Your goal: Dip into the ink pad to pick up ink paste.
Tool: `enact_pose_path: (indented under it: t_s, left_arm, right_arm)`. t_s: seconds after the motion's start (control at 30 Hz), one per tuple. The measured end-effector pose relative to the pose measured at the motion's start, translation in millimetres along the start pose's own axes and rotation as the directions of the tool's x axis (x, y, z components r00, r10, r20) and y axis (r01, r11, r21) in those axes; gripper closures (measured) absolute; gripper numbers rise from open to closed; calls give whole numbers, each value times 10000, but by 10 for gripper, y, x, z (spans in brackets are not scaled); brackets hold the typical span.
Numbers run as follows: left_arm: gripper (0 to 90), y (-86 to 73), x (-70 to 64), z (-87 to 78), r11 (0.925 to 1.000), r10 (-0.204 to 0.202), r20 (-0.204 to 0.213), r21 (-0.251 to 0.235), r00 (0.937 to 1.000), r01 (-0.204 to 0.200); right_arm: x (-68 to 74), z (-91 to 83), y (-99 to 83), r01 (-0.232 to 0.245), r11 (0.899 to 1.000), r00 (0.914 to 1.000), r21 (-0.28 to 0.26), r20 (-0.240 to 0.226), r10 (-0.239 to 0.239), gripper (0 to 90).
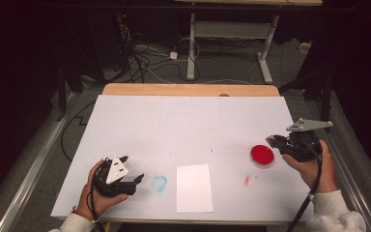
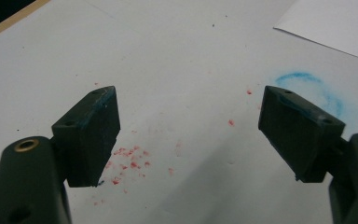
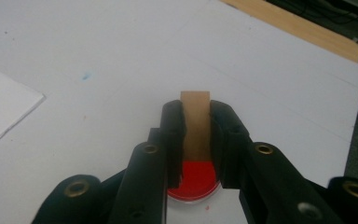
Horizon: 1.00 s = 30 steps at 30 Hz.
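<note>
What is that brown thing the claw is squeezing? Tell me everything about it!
It is a small flat tan block, plain and smooth like wood or cardboard, with a squared end. The right claw is shut on it, one black jaw pressing each side, and its end sticks out past the jaw tips. It hangs over a round dish of red paint; whether it touches the paint cannot be told.

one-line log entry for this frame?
right gripper: shut on wooden stamp, over red ink pad | left gripper: open, empty

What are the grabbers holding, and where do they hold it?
The right gripper pinches a small tan block by its two sides, above the red ink dish. The left gripper is open, holding nothing.
</note>
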<state>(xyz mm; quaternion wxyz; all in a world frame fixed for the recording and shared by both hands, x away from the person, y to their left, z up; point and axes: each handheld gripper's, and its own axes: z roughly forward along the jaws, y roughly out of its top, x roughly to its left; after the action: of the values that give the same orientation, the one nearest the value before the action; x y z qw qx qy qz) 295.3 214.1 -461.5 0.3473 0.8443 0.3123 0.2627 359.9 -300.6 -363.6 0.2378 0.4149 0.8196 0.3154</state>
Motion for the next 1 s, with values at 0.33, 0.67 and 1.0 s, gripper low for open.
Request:
enact_pose_path:
  t_s: [0.33,0.67,1.0]
  left_arm:
    - [203,-7,11,10,9999,-34,-21,101,10000,34]
    - [203,-11,11,12,9999,5,-24,163,10000,-5]
    - [203,-13,6,14,9998,12,-34,201,10000,-11]
  right_arm:
    - [-4,445,-88,54,9883,9995,1524,-300,-8,766]
    - [1,638,-178,220,9686,9987,2476,-505,-98,766]
    - [-7,708,-238,129,9667,9990,2555,-440,-17,767]
